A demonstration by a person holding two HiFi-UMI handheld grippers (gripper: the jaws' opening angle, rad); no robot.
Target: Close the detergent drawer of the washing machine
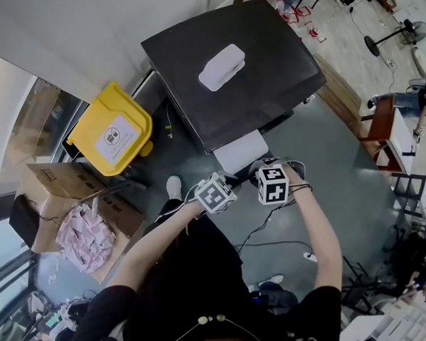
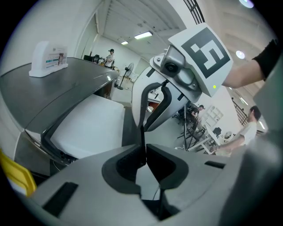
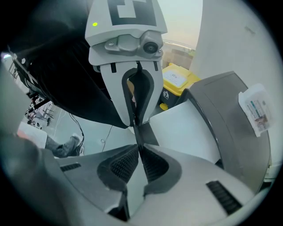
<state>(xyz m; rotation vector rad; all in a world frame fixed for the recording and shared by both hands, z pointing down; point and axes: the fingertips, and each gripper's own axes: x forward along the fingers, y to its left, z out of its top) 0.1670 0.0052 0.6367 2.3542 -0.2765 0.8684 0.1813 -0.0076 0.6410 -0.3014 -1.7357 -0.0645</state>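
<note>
Over grey floor [image 1: 327,167], the detergent drawer [image 1: 240,152] juts just beside left gripper [image 2: 144,148] and right gripper [image 3: 139,148], jaws together.

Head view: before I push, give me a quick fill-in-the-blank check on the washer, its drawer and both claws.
1. The white detergent drawer sticks ____ of the front of the washing machine.
2. A white packet lies on ____ of the machine.
3. The left claw and the right claw each have their jaws ____, with nothing between them.
4. The bin to the left of the machine in the head view is coloured ____.

Missing words: out; top; shut; yellow.
</note>
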